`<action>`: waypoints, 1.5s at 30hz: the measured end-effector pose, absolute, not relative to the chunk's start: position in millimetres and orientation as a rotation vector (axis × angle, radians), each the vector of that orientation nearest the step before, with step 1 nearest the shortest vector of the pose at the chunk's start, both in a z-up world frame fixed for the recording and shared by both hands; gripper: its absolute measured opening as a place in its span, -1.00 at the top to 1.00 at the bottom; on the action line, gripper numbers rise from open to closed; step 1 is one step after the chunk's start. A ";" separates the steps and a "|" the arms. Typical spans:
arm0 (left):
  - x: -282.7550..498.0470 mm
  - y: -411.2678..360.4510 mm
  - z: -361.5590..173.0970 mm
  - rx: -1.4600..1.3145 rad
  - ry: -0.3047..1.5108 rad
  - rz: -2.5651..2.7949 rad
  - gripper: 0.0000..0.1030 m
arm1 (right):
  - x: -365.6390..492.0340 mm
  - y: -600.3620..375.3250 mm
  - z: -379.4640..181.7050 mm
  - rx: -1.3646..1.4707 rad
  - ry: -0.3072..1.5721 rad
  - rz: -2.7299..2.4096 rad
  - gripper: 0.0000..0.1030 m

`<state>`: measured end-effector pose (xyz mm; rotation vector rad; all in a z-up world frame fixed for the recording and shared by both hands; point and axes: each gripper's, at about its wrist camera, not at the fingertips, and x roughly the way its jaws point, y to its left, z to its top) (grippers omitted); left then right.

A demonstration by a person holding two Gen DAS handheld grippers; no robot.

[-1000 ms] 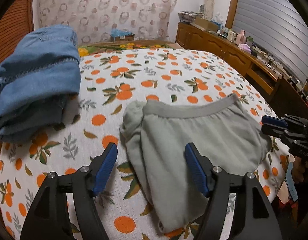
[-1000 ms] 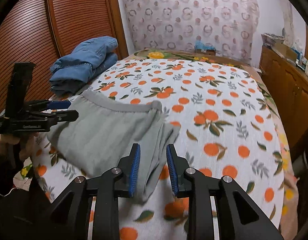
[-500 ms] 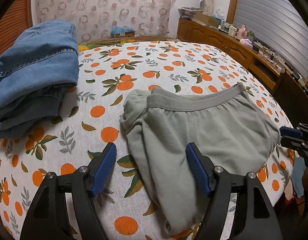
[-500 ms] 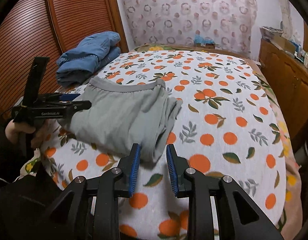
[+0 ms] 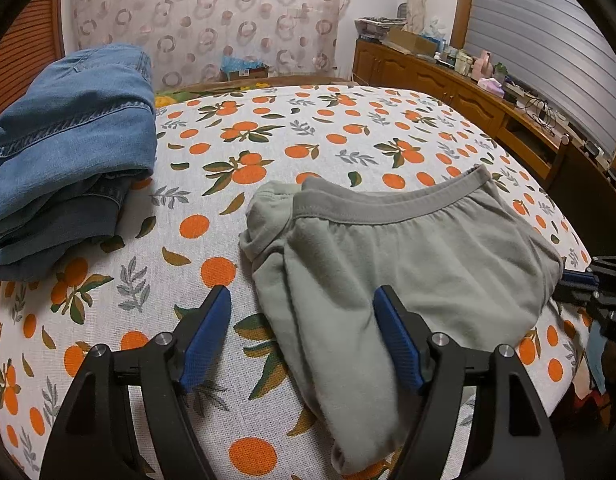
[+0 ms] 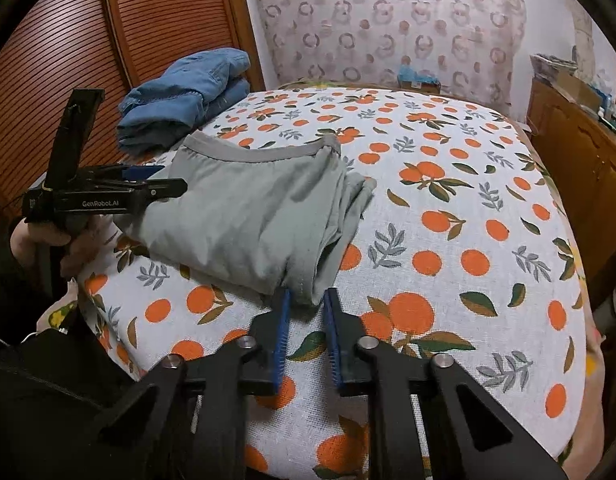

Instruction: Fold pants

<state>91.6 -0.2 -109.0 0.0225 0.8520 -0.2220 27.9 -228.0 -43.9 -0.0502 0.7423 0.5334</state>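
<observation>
This is a bedroom in a home. A wide bed with a white sheet printed with oranges and leaves [image 5: 348, 128] fills the room, and behind it hangs a pale curtain with a ring pattern [image 5: 212, 20]. At one side stands a brown wooden louvred wardrobe door [image 6: 60, 64], at the other a long wooden sideboard crowded with small household things [image 5: 460, 80].

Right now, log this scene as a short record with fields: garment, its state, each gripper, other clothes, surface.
garment: grey pants
state: folded into a compact stack, waistband facing away
left gripper: open, pads on either side of the stack's near edge, not closed on it
right gripper: open, at the stack's corner
other clothes: folded blue jeans, apart from the pants
surface: orange-print bedsheet
</observation>
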 end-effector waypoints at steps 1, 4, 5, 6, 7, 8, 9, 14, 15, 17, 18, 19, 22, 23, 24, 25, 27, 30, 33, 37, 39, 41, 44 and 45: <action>91.7 -0.2 -109.1 0.023 0.852 -0.222 -0.46 | 27.5 -229.7 -43.4 -0.045 0.735 0.539 0.89; 91.9 -0.1 -109.3 0.023 0.852 -0.223 -0.46 | 24.2 -240.0 -39.5 -0.001 0.700 0.539 0.96; 91.9 0.1 -109.2 0.023 0.852 -0.223 -0.47 | 23.8 -244.5 -38.5 0.015 0.696 0.536 0.97; 92.0 -0.3 -109.3 0.023 0.852 -0.222 -0.47 | 24.1 -248.9 -38.8 0.022 0.700 0.529 1.00; 91.9 -0.3 -109.3 0.023 0.853 -0.222 -0.47 | 24.1 -251.9 -39.4 0.012 0.698 0.497 1.00; 91.8 -0.4 -109.4 0.022 0.852 -0.223 -0.47 | 24.3 -255.8 -40.6 0.007 0.699 0.466 1.00; 91.8 -0.6 -109.4 0.023 0.852 -0.222 -0.47 | 26.0 -260.4 -43.1 0.023 0.714 0.471 1.00; 91.9 -0.4 -109.4 0.024 0.853 -0.222 -0.47 | 22.5 -266.4 -41.5 0.058 0.698 0.464 1.00; 91.7 -0.2 -109.5 0.024 0.852 -0.222 -0.47 | 21.5 -265.3 -39.6 0.057 0.694 0.467 1.00; 91.8 -0.8 -109.5 0.023 0.852 -0.223 -0.47 | 22.5 -262.7 -35.8 0.053 0.686 0.473 1.00; 91.9 -0.4 -109.7 0.023 0.852 -0.223 -0.47 | 23.3 -260.5 -33.6 0.051 0.680 0.476 1.00; 92.0 -0.2 -109.7 0.023 0.852 -0.223 -0.47 | 25.3 -258.1 -32.0 0.049 0.677 0.476 1.00; 92.0 -0.3 -109.7 0.023 0.852 -0.223 -0.47 | 31.9 -252.1 -28.6 0.043 0.668 0.467 0.95; 92.1 0.1 -109.7 0.023 0.852 -0.223 -0.47 | 34.7 -249.7 -27.5 0.038 0.666 0.463 0.89; 92.0 -0.2 -109.8 0.023 0.852 -0.223 -0.47 | 37.0 -246.7 -26.1 0.031 0.663 0.461 0.86; 92.0 -0.1 -109.8 0.023 0.852 -0.223 -0.48 | 39.7 -243.4 -24.9 0.021 0.659 0.462 0.73; 92.1 0.3 -109.7 0.023 0.851 -0.223 -0.47 | 44.5 -237.1 -23.8 0.002 0.658 0.461 0.36; 92.1 0.5 -109.8 0.023 0.851 -0.223 -0.47 | 55.0 -226.8 -23.8 -0.013 0.667 0.454 0.08; 92.1 0.4 -109.8 0.023 0.851 -0.223 -0.48 | 66.6 -216.1 -24.6 -0.025 0.691 0.453 -0.03; 91.9 -0.1 -109.9 0.023 0.852 -0.223 -0.47 | 79.2 -204.5 -28.7 -0.051 0.713 0.433 -0.08; 91.9 -0.1 -109.9 0.023 0.851 -0.223 -0.48 | 85.1 -200.3 -32.2 -0.062 0.728 0.418 -0.09; 91.9 -0.2 -110.0 0.024 0.851 -0.223 -0.47 | 90.3 -196.8 -34.8 -0.070 0.743 0.395 -0.09; 91.8 -0.2 -110.1 0.023 0.851 -0.223 -0.48 | 97.6 -192.6 -41.0 -0.085 0.778 0.358 -0.10; 91.9 -0.2 -110.1 0.024 0.851 -0.223 -0.48 | 99.6 -191.1 -42.2 -0.086 0.787 0.350 -0.10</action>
